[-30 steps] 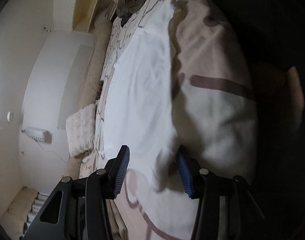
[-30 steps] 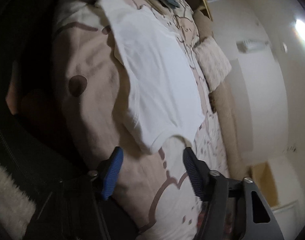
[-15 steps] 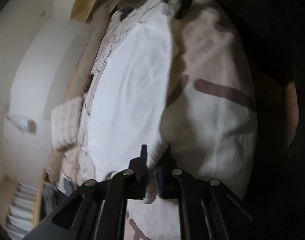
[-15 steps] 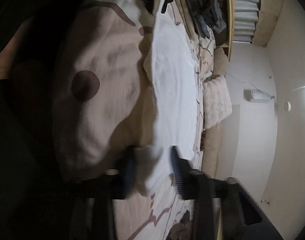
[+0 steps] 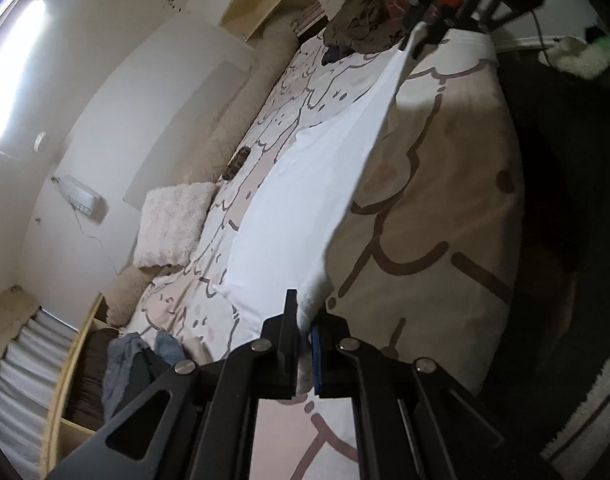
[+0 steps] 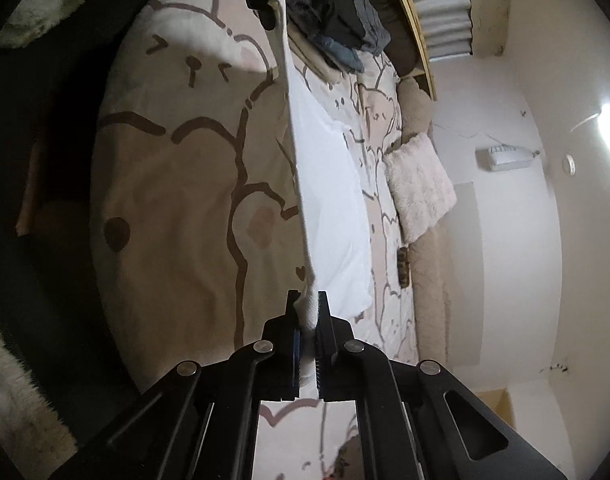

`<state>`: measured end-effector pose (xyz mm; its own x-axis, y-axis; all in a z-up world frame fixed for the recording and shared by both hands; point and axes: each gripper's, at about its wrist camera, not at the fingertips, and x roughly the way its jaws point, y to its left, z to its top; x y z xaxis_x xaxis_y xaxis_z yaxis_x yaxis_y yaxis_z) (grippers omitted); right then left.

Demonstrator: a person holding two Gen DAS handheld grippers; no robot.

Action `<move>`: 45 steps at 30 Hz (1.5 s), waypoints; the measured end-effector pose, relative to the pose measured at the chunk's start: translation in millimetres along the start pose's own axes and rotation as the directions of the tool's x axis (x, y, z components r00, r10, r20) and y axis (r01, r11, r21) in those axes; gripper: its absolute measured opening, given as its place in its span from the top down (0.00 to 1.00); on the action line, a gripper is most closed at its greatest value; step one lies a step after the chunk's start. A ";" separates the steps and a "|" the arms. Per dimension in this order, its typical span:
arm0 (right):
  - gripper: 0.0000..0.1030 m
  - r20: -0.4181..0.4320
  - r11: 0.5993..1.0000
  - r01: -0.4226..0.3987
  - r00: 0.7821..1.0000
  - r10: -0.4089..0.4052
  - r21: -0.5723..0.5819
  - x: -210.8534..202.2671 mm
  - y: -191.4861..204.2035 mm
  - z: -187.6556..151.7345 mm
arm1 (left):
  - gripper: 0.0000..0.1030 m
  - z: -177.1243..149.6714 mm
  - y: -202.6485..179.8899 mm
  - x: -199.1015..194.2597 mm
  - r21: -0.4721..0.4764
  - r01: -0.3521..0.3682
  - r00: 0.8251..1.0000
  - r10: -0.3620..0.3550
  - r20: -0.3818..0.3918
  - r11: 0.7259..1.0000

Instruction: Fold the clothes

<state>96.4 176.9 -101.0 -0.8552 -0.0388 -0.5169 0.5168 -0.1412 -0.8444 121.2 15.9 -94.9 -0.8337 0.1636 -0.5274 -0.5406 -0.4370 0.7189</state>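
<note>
White garment [image 5: 305,208] is the task's thing: a thin, pale cloth stretched lengthwise over the cartoon-print duvet [image 5: 425,200], its near edge raised off the bed and its far side lying on it.

Nearest the left wrist camera, the left gripper [image 5: 304,332] has its jaws pinched narrow on one end of that raised edge, with a wad of fabric bunched between the blue pads. In the right wrist view the right gripper [image 6: 307,320] is likewise clamped tight on the opposite end, cloth squeezed up between its fingers. Each camera also sees the other tool at the far end of the taut edge.

The cloth looks light and limp. It sags between the two holds and drapes wherever it is not pulled, so it should follow easily but keep no shape of its own. Holds at the two ends of one edge, as now, seem the sensible grip, since tension between them keeps the fold line straight.

Farther off lie a fluffy cushion [image 5: 173,224], a heap of dark clothes [image 5: 361,24] at one end of the bed and bluish-grey ones [image 6: 337,20] at the other, then the pale wall.

A second ago both tongs stood wide open over the flat garment. Half a second ago they were closing on it. Now the gripped edge is lifted and drawn tight.
</note>
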 end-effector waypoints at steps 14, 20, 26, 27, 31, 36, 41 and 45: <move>0.95 0.000 0.979 -0.136 0.991 0.137 0.151 -85.7 -21.3 -5.7 | 0.95 19.7 7.4 -66.0 -0.039 0.005 1.000 -0.004 0.023 0.999; 0.95 -0.025 0.975 -0.133 0.990 0.139 0.178 -54.6 -22.7 -10.0 | 0.95 25.6 20.1 -24.2 -0.040 0.005 1.000 -0.006 -0.007 0.999; 0.95 -0.045 0.948 -0.145 0.986 0.164 0.283 -0.5 -96.5 -10.3 | 0.93 52.2 89.1 32.3 -0.051 0.012 1.000 -0.011 0.013 0.999; 0.95 -0.047 0.941 -0.147 0.984 0.169 0.306 10.6 -111.0 -10.1 | 0.93 55.6 100.7 43.9 -0.059 0.019 1.000 -0.018 0.010 0.998; 0.95 -0.058 0.899 -0.186 0.972 0.226 0.396 74.7 -162.1 -10.5 | 0.92 66.9 148.5 112.1 -0.106 0.109 0.992 -0.115 -0.049 0.988; 0.95 -0.076 0.847 -0.241 0.947 0.312 0.474 157.6 -206.0 -12.1 | 0.91 66.0 174.9 201.4 -0.157 0.221 0.962 -0.242 -0.126 0.962; 0.95 -0.097 0.786 -0.306 0.903 0.418 0.538 247.9 -214.8 -19.8 | 0.91 56.2 185.5 289.4 -0.216 0.318 0.912 -0.360 -0.198 0.923; 0.95 -0.104 0.711 -0.365 0.847 0.522 0.601 310.4 -199.2 -29.0 | 0.91 45.7 179.1 339.7 -0.294 0.391 0.857 -0.461 -0.230 0.872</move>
<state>-270.8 221.7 -97.3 -0.4499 -0.0037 -0.8931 0.6550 -0.6811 -0.3272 -264.0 33.6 -124.7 -0.4391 0.1387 -0.8877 -0.7640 -0.5775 0.2877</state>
